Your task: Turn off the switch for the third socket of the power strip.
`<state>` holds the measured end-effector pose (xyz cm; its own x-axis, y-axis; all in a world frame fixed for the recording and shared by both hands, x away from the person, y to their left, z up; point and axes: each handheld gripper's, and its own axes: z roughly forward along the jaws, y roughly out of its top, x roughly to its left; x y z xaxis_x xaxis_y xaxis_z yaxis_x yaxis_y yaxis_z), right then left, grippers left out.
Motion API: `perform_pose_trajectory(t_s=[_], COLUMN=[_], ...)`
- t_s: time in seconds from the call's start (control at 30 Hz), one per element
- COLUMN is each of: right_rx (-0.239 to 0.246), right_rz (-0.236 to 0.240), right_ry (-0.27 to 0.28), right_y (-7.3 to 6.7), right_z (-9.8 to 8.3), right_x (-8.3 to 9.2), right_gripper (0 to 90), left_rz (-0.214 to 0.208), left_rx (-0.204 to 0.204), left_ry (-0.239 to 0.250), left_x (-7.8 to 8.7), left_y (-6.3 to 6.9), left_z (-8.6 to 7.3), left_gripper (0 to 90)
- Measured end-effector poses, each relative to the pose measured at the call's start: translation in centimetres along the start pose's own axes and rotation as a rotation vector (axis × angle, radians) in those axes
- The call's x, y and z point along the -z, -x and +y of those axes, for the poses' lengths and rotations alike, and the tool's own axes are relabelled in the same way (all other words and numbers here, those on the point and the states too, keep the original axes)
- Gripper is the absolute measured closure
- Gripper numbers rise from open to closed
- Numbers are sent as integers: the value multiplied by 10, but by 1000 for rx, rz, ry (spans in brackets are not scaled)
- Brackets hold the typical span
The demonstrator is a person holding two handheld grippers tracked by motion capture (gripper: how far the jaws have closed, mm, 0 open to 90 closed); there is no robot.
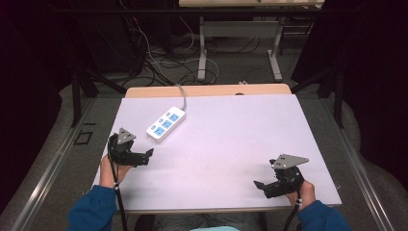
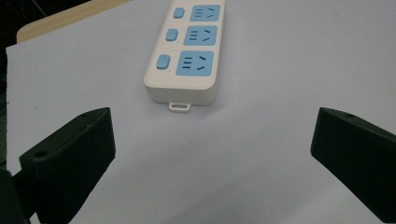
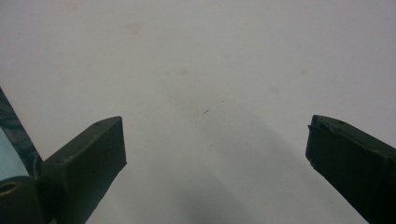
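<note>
I see the power strip (image 1: 166, 124) lying flat at upper left of the white table (image 1: 231, 144), cord running off the far edge. My left gripper (image 1: 146, 157) sits just below it, jaws spread and empty; my right gripper (image 1: 260, 186), lower right, likewise gapes over bare tabletop.

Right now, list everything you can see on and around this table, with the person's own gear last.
Power strip: one, white with blue sockets, far-left of sheet, grey cord trailing off the far edge.
Sheet: one, pale lilac, covering the table.
Table: one, wood edge showing at far side.
Desk: one, grey legs, behind.
Floor cables: many, tangled.
Left gripper: one, black, open, facing the strip.
Right gripper: one, black, open, above bare sheet.
Sleeves: two, blue.
</note>
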<state>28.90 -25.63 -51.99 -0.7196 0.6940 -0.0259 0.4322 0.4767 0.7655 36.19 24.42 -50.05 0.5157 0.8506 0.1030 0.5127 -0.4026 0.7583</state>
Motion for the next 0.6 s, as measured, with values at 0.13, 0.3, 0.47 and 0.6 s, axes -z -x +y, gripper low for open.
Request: perform_pose_trajectory(t_s=[0.13, 0.3, 0.47, 0.6], right_rx=[1, 4, 3, 3], right_rz=[-3, -5, -5, -6], right_ry=[1, 0, -1, 0], right_y=[0, 0, 0, 0], right_z=[0, 0, 0, 0], right_x=[0, 0, 0, -1], right_gripper=[43, 43, 43, 43], left_rz=[-8, -15, -24, -32], left_rx=[4, -2, -13, -9], left_ry=[7, 8, 14, 24], left_x=[5, 9, 16, 19], left_y=[3, 7, 11, 16], left_z=[-4, -7, -11, -14], left_gripper=[0, 0, 0, 0])
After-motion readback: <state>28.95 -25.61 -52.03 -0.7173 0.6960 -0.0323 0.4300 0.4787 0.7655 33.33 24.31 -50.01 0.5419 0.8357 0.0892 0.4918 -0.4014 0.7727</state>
